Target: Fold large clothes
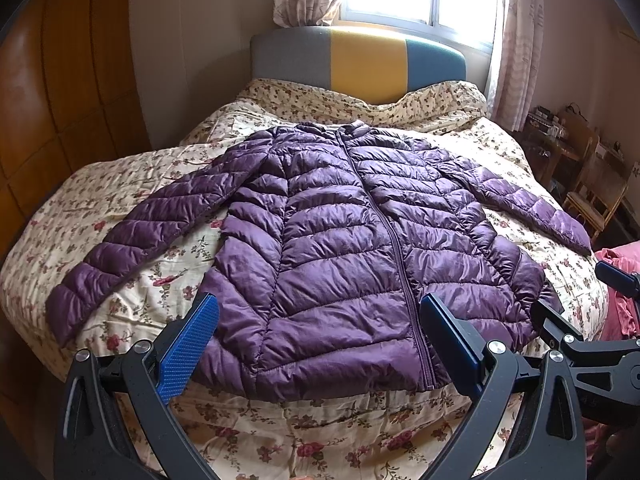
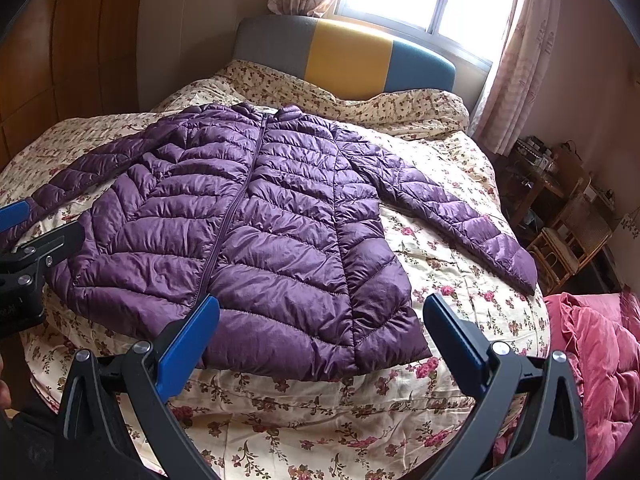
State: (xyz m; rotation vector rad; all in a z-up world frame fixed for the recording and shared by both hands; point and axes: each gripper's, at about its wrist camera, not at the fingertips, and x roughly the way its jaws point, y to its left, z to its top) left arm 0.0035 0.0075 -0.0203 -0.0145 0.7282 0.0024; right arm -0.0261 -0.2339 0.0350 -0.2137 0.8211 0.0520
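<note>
A purple quilted puffer jacket (image 1: 332,240) lies flat, front up and zipped, on a floral bed cover (image 1: 132,280), sleeves spread out to both sides. It also shows in the right wrist view (image 2: 248,232). My left gripper (image 1: 320,312) is open and empty, held above the jacket's hem. My right gripper (image 2: 320,312) is open and empty, over the hem's right part; it also shows at the right edge of the left wrist view (image 1: 576,304). The left gripper shows at the left edge of the right wrist view (image 2: 24,236).
A grey, yellow and blue headboard (image 1: 360,60) stands at the far end under a bright window. A wooden wardrobe (image 1: 52,92) is on the left. Wooden chairs (image 2: 572,236) and a pink quilt (image 2: 600,352) are on the right.
</note>
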